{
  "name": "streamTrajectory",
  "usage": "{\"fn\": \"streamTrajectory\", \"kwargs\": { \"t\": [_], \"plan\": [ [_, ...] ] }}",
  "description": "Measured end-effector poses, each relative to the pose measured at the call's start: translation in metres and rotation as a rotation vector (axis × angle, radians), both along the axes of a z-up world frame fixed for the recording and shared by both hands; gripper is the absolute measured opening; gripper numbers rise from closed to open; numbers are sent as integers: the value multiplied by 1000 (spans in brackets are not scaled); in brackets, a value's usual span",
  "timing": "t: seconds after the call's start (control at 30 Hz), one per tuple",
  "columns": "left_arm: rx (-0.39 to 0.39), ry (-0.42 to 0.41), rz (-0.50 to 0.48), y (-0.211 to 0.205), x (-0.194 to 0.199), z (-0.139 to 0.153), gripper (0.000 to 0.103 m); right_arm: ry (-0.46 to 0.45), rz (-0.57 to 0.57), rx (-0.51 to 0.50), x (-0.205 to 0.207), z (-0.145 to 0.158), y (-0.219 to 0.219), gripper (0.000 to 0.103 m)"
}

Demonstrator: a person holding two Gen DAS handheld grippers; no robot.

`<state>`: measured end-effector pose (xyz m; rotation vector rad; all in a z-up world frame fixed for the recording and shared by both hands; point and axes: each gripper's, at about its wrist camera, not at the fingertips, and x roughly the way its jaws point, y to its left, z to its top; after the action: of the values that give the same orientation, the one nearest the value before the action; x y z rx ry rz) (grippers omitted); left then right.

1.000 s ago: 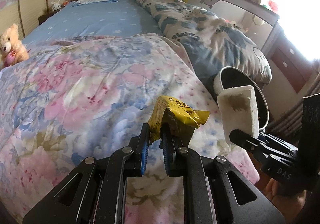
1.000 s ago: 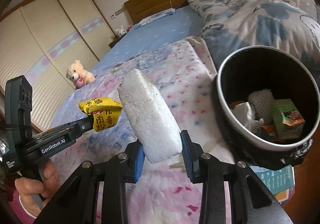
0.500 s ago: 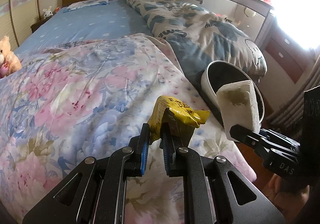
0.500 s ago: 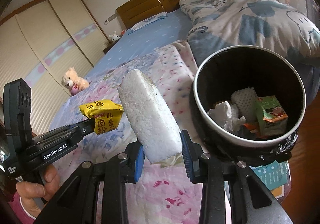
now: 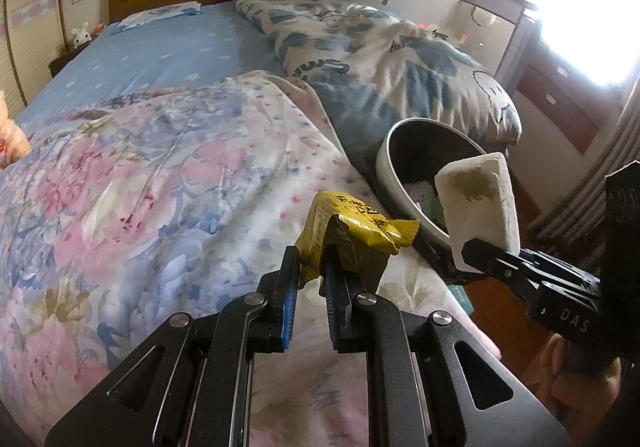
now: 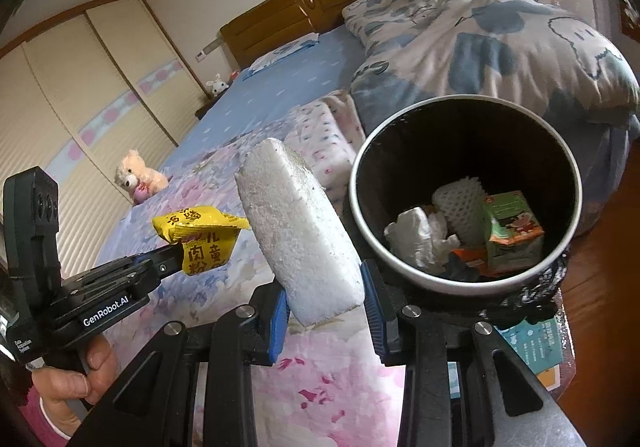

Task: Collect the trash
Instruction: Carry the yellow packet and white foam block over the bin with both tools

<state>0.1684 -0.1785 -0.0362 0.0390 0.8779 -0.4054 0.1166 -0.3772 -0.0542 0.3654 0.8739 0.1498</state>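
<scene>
Across the floral quilt of the bed, both grippers hang in the air near its edge. Beside the bed stands a round trash bin, already holding a green carton and crumpled paper. Right gripper clamps a white foam block just beside the bin's rim. Left gripper pinches a yellow snack wrapper over the quilt.

There are two grippers, left and right. One wrapper, one foam block, one bin at 3 o'clock, two toys: bear, bunny.
</scene>
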Motion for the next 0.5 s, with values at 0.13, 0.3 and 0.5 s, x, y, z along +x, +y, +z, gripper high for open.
{"fn": "streamTrajectory", "kwargs": {
  "t": [0.13,0.3,0.5],
  "plan": [
    [2,-2,-13,-7,-2,1,12,2,-16,-5,-2,0,-7,34],
    [0,0,-28,-14,-4,1,12,7,-34,-4,-5,0,-15,34],
    [0,-1,-49,-26,-6,2,12,8,-55,-10,-9,1,-24,34]
  ]
}}
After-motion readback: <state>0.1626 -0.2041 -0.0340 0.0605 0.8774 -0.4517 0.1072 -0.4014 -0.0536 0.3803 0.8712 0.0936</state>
